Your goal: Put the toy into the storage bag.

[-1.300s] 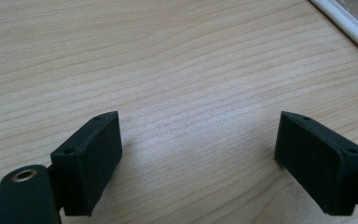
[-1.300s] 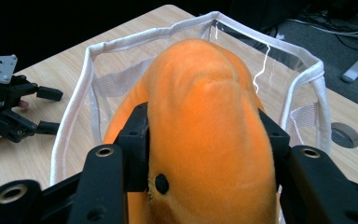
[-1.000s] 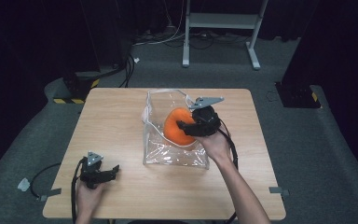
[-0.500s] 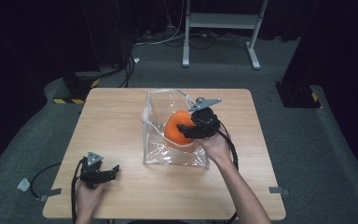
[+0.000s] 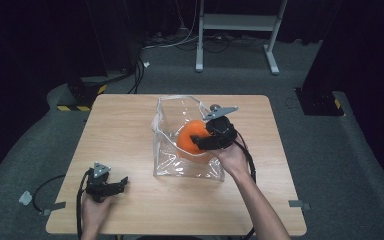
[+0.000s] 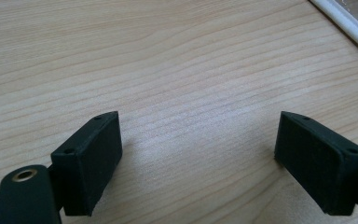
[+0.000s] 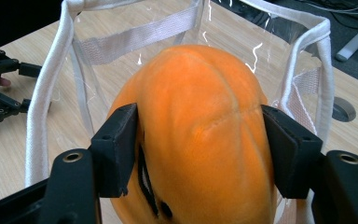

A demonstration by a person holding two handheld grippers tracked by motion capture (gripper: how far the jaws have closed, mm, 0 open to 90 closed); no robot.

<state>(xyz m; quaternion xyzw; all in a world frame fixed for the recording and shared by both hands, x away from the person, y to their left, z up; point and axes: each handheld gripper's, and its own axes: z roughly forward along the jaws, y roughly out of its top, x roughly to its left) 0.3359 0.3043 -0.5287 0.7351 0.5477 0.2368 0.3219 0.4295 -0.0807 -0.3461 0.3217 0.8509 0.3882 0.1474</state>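
Right gripper view has the orange plush pumpkin sitting between the right gripper's jaws, over the open top of the clear bag. Those jaws have just been opening, and whether the pads press on it is hard to call. Looks like the drop-off step to me; next up is spreading wider and backing straight out without snagging the white trim. Left gripper rests wide open on the table, holding nothing. The pumpkin's underside is hidden.

Left gripper sits low with jaws spread wide; right gripper, forearm stretched forward, jaws have just been opening.
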